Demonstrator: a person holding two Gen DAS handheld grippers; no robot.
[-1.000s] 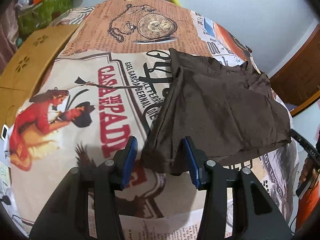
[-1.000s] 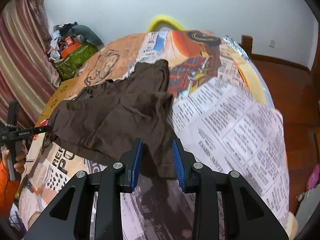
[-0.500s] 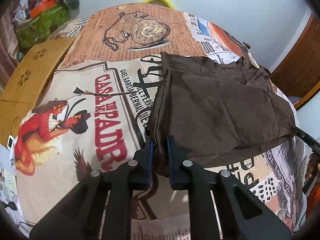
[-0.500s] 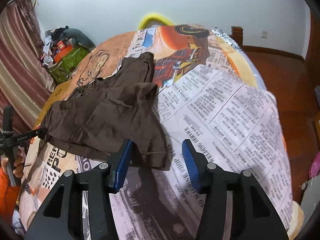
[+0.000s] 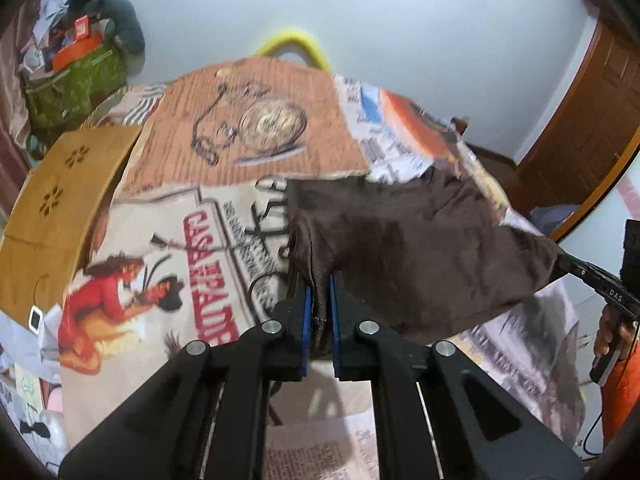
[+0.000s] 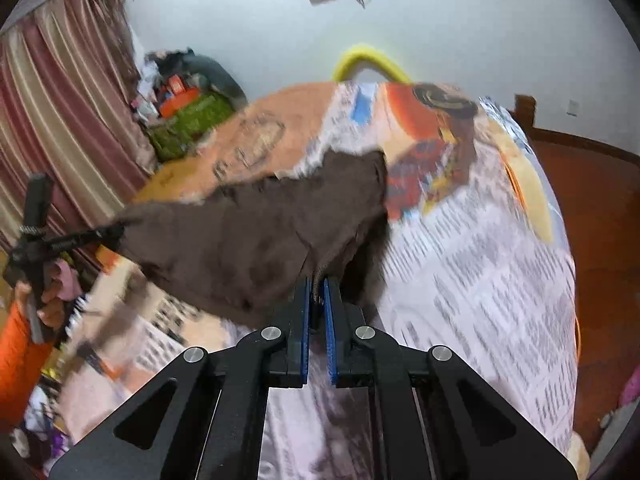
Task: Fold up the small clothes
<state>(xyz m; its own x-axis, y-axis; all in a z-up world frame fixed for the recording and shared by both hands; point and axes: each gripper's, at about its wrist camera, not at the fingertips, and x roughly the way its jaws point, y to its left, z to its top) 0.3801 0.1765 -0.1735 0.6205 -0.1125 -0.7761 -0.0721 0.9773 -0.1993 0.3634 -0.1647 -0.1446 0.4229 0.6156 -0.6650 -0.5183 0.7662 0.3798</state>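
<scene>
Printed bedsheet is covering the whole work surface. Brown garment is hanging stretched between the two grippers, its near edge off the sheet, far edge seemingly trailing on it. Left gripper is clamping one near corner, jaws together on the fabric; right gripper is clamping the other corner likewise. Judging progress: early, corners gripped, no neat fold showing yet; laying over and flattening are remaining.

Garment above printed cover, between grippers (both ends pinched).
</scene>
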